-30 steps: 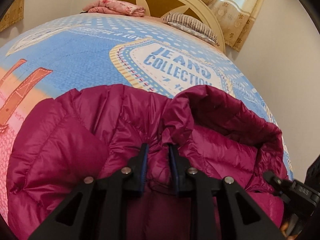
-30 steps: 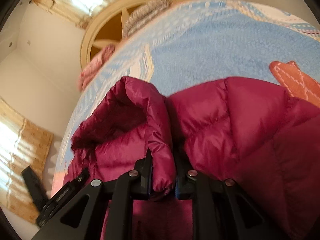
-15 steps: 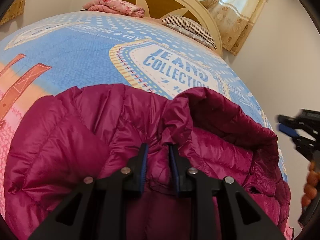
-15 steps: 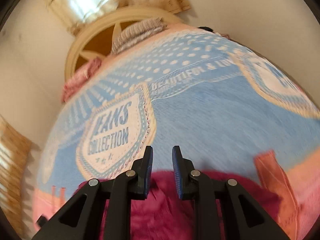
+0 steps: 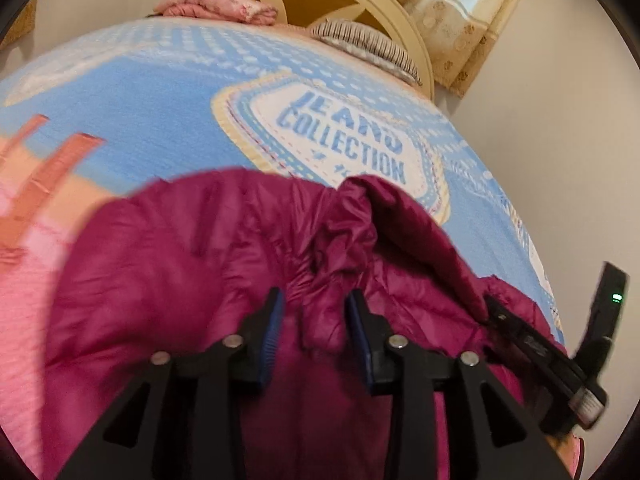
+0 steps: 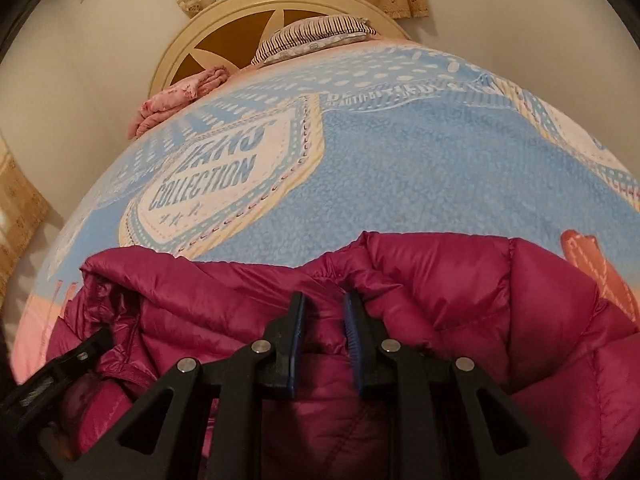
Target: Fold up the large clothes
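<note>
Since a second ago the right gripper (image 6: 323, 312) has let go of the collar fold and hovers slightly parted, empty. Across the bed's blue printed fleece blanket (image 5: 160, 120), open at twelve o'clock, lies the magenta quilted down jacket (image 5: 180, 280). Left gripper (image 5: 316, 312) is opening, a loose fabric fold between its jaws; only its view shows the right gripper at four o'clock.

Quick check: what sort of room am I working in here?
Most likely a bedroom: a bed under a blue printed blanket, a rounded cream headboard with a striped pillow against it, and curtains behind.
</note>
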`<act>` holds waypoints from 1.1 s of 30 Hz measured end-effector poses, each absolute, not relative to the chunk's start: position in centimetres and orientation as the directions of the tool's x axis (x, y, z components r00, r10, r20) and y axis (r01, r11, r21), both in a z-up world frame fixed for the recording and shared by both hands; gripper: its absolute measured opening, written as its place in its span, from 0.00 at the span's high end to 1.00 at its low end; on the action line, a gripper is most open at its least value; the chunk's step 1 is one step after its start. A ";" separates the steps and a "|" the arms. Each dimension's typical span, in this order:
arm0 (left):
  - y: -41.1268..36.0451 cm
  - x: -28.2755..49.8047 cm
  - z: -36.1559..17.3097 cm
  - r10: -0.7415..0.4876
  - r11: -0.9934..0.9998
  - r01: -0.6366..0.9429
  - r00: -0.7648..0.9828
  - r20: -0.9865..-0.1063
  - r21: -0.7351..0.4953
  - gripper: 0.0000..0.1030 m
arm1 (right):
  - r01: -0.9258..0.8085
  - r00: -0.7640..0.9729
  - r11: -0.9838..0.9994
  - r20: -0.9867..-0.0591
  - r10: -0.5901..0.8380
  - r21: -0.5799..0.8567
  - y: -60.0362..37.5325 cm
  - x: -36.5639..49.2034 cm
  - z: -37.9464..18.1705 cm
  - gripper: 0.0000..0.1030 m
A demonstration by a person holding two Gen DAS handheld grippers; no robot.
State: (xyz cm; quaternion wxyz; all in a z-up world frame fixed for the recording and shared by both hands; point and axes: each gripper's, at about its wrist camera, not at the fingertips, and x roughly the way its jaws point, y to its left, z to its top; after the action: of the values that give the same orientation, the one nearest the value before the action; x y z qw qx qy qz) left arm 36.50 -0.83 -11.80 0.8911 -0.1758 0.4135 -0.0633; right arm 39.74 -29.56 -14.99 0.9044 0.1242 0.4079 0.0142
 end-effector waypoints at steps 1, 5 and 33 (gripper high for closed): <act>-0.5 35.7 -10.8 -0.237 0.933 -0.042 0.676 -0.698 -0.358 0.47 | 0.076 0.667 0.969 -0.734 0.126 0.235 -29.5 39.8 -14.8 0.80; -1.2 34.4 -5.8 -0.194 0.954 0.008 0.781 -0.594 -0.301 0.42 | 0.075 0.672 0.970 -0.731 0.121 0.230 -29.5 39.9 -14.6 0.80; -6.7 42.9 -14.3 0.046 0.998 -0.065 0.610 -0.791 0.008 0.13 | 0.195 0.693 0.915 -0.710 0.125 0.353 -32.4 38.4 -14.7 0.82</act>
State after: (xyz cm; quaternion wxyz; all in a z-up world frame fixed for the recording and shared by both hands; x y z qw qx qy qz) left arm 42.92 -6.66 -14.27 0.8973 -0.0109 0.4402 0.0308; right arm 38.43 -32.43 -14.72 0.8969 0.2051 0.3912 -0.0195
